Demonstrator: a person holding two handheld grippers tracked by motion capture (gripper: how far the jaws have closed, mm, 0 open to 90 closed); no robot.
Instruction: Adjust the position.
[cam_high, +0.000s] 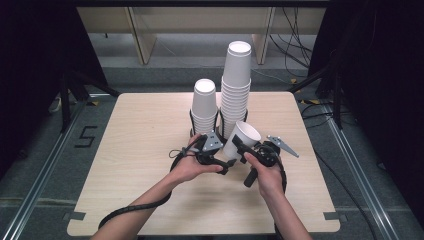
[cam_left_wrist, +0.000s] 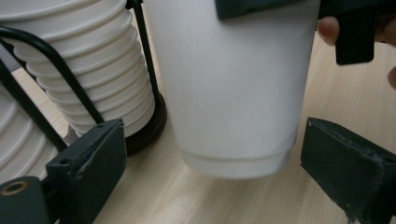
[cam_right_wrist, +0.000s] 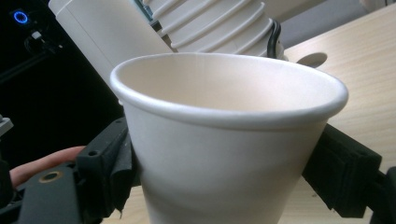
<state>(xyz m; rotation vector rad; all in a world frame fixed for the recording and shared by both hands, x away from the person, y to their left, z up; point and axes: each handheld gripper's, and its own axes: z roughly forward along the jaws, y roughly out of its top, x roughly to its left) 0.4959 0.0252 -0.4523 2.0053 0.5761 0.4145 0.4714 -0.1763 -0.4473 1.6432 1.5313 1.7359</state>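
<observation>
The right gripper (cam_high: 239, 146) is clamped on a single white paper cup (cam_high: 241, 138), jaws pressing both sides of its wall, holding it tilted just above the wooden table (cam_high: 140, 150); the left gripper (cam_high: 216, 156) sits right beside the cup's base, its jaws spread wide on either side of the bottom and not touching it; behind them stand two cup stacks in black wire holders, the short stack (cam_high: 204, 106) and the tall stack (cam_high: 236, 85).
</observation>
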